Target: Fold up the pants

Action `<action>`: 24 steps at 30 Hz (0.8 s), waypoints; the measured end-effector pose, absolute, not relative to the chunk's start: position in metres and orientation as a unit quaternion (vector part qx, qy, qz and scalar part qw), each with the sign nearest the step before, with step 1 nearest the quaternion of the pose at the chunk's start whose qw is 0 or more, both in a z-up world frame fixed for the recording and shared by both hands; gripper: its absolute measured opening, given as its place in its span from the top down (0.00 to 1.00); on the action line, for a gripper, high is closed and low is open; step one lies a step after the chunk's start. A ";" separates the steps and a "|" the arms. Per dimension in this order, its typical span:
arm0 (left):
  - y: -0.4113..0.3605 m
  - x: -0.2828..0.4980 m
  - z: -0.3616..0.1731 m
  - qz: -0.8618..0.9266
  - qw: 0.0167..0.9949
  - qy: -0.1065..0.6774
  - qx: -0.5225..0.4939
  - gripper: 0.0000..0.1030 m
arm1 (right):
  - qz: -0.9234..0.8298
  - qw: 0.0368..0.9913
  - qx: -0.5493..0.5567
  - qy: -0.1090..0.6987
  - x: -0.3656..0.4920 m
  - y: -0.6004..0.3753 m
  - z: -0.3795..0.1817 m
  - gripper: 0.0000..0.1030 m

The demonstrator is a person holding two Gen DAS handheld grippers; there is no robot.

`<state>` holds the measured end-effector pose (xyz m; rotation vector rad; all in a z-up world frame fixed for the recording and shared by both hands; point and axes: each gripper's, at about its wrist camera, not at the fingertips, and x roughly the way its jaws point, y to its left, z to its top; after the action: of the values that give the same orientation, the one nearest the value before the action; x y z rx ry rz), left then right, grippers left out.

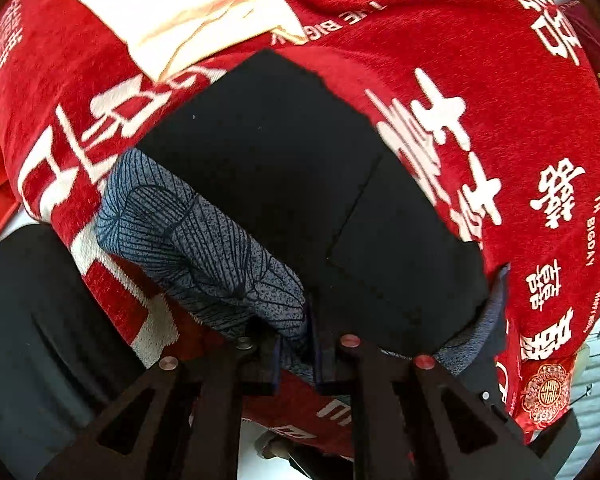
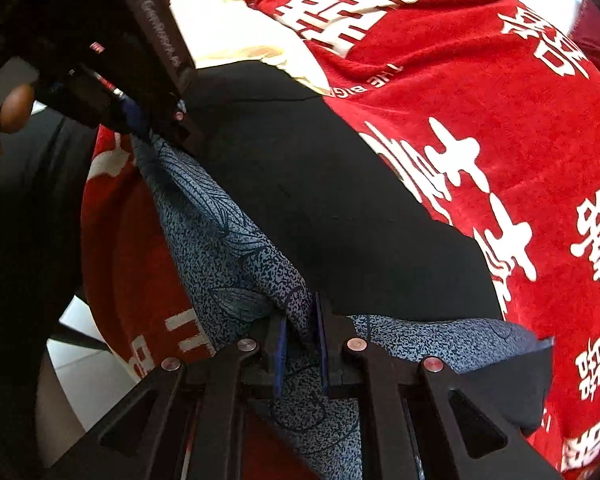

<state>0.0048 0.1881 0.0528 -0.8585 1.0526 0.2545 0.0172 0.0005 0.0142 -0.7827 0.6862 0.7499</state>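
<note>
We hold the pants (image 1: 284, 176) on the red blanket (image 1: 500, 92), both grippers at their near edge. Our left gripper (image 1: 312, 344) has its jaws narrowed on the patterned grey hem. Our right gripper (image 2: 302, 344) likewise pinches a fold of that grey fabric between its jaws.
</note>
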 end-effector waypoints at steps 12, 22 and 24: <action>0.194 -0.009 0.043 0.130 0.750 0.523 -0.383 0.68 | 0.333 0.808 -0.350 0.337 0.013 -0.004 0.010 0.84; 0.181 -0.028 0.096 0.139 0.813 0.493 -0.278 0.39 | 0.354 0.831 -0.282 0.325 0.000 -0.044 0.053 0.01; 0.171 -0.012 0.105 0.119 0.828 0.482 -0.261 0.39 | 0.345 0.842 -0.251 0.331 0.016 -0.052 0.066 0.01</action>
<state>-0.0123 0.1712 0.1053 -0.5550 1.0235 0.2528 0.0159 -0.0517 0.0662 -0.5306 0.6990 0.7288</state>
